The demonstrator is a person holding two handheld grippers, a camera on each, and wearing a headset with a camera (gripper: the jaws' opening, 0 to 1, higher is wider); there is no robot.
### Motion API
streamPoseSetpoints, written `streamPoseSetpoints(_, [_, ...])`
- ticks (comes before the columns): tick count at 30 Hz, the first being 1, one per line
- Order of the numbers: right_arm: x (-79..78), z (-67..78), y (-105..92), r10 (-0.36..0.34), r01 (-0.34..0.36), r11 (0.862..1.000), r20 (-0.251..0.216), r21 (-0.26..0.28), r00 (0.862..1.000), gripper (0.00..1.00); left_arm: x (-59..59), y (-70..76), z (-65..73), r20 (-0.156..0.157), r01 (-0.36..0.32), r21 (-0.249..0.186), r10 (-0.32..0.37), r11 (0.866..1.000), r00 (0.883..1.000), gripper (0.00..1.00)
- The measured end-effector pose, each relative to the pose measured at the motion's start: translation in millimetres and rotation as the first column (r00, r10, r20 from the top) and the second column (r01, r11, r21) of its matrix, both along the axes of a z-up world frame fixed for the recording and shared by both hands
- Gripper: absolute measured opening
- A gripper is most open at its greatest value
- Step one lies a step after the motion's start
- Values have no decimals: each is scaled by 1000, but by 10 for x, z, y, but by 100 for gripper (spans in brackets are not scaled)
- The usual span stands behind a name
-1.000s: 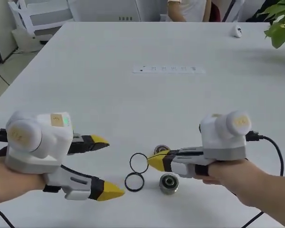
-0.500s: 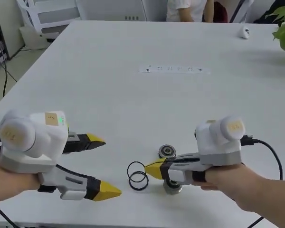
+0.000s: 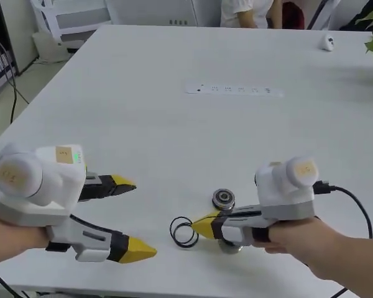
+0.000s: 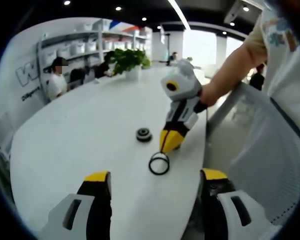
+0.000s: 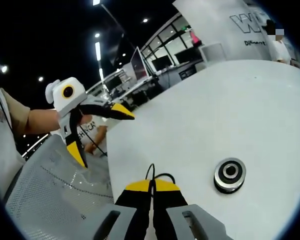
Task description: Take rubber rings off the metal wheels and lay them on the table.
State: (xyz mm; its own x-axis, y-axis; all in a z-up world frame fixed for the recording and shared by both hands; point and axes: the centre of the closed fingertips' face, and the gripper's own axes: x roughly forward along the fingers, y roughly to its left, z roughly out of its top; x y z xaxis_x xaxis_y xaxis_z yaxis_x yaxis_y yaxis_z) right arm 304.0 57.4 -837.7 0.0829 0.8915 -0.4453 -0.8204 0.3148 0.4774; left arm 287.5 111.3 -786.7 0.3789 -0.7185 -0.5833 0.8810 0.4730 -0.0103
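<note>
Right gripper [image 3: 202, 225] has pulled its pinched rubber ring [image 3: 181, 230] onto another.

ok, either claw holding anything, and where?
Left claw is open and empty. Right claw is shut, tips at the edge of a rubber ring; whether it pinches it cannot be told.

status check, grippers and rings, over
Left gripper open, hovering apart. Right gripper shut, tip at two rubber rings on the table. Metal wheel beside it. No obstruction seen.
</note>
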Motion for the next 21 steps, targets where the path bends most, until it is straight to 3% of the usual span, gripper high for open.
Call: streamPoseSetpoints(21, [47, -143, -71, -25, 25, 999, -17, -47, 1000, 0, -3, 2, -39, -12, 3, 11, -3, 1000, 1000, 73])
